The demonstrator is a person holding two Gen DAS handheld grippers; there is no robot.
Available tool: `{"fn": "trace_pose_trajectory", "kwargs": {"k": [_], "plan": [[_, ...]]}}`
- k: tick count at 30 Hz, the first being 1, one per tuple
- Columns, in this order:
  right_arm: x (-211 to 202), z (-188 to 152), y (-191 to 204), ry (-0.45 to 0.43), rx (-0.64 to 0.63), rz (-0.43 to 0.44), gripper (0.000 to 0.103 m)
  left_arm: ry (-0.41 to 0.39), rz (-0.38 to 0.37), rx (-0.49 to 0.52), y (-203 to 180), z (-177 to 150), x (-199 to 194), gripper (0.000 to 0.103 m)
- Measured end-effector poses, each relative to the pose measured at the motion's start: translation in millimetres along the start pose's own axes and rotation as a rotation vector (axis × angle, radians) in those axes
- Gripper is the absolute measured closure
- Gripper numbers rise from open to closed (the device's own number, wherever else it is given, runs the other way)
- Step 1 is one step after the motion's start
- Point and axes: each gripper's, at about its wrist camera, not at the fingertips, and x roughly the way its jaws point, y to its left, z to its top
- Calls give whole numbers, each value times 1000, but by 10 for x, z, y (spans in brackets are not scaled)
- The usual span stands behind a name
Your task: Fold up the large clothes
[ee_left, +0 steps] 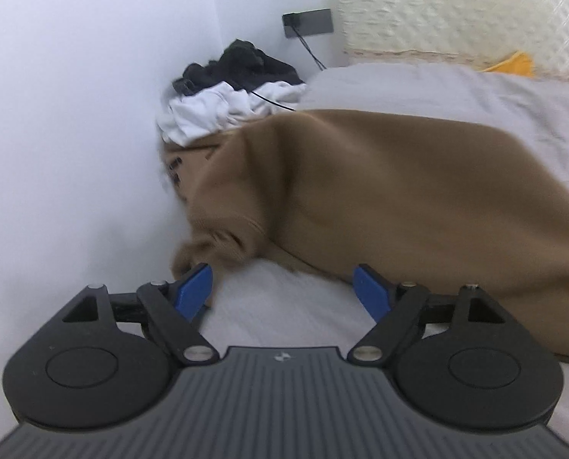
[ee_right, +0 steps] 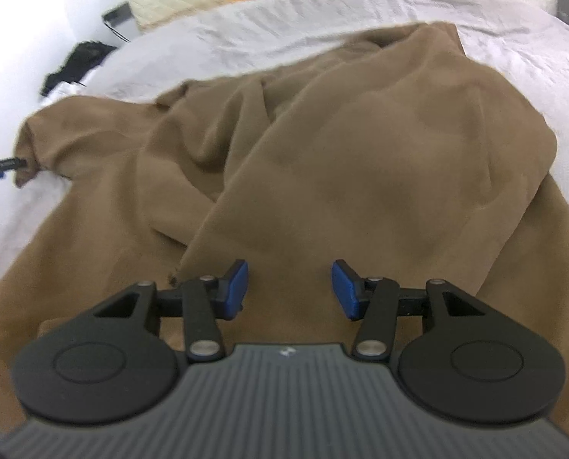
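A large brown fleece garment [ee_right: 342,176] lies rumpled on a white bed sheet [ee_right: 322,19]; it also shows in the left wrist view [ee_left: 399,191]. My left gripper [ee_left: 282,287] is open low over the sheet, with a bunched brown sleeve end [ee_left: 212,244] touching its left fingertip [ee_left: 194,287]. It also shows at the left edge of the right wrist view [ee_right: 1,166], against that sleeve end. My right gripper [ee_right: 289,287] is open just above the garment's near part, holding nothing.
A white wall [ee_left: 74,114] stands close on the left. A pile of black and white clothes [ee_left: 231,91] lies in the bed's corner, with a wall socket and cable [ee_left: 307,23] behind. A quilted headboard [ee_left: 456,11] and a yellow item [ee_left: 514,65] are at the far end.
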Motion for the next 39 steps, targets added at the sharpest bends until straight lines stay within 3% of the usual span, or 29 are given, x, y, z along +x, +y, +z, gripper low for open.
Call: {"fn": "trace_pose_trajectory", "kwargs": {"k": [3,9,12,16,18,24,28,34,39], "plan": [[109,-16,82,27,16,-27,51,-39,45,25,174,117,338,17],[252,36,308,25,-50,-89,50,-16,81,0,481,295,996,17],[309,71,365,32,-69,-112,49,4,16,-65,585,357,1183,18],[324,83,371,40,-68,-118,49,105,-28,-179,656,430,1288,61],[320,94,365,44,-68,-114,49,141,-20,-157,633,517,1246,68],[273,92,349,44,-78,-81,49,243,29,13,534,960,736,73],[209,70,312,45,-62,-19,51,302,21,26,517,1356,89,75],[-41,-27,302,24,-66,67,51,351,-65,29,292,1993,-1187,75],[-284,-110,278,-15,-98,141,51,377,-158,-7,-197,2252,-2199,76]]}}
